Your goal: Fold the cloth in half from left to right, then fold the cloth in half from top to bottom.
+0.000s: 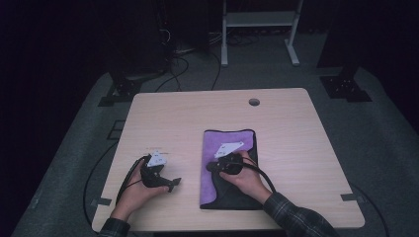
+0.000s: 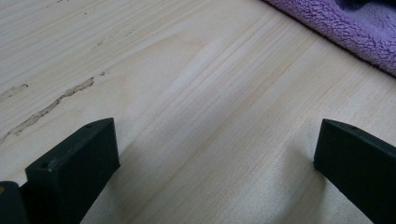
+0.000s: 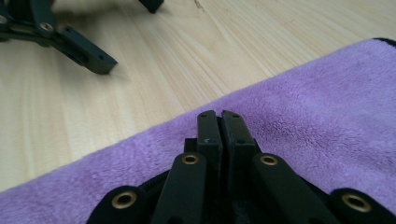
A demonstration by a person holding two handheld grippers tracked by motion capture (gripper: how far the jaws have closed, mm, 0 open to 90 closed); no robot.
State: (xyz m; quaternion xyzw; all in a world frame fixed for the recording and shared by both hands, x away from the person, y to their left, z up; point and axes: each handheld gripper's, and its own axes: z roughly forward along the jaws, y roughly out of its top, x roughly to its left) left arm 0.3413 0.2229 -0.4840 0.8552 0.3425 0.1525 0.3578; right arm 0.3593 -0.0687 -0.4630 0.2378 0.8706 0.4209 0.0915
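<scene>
right gripper jaws closed, empty, over our purple towel | towel edge just ahead | left gripper wide open, bare table around

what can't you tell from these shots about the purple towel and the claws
- Whether the right claw, jaws together, pinches any of the purple towel: right gripper view, the jaws hide the contact.
- Towel's near part: high view, covered by the right hand.
- Left claw opening: high view, too small; left gripper view shows it open.
</scene>
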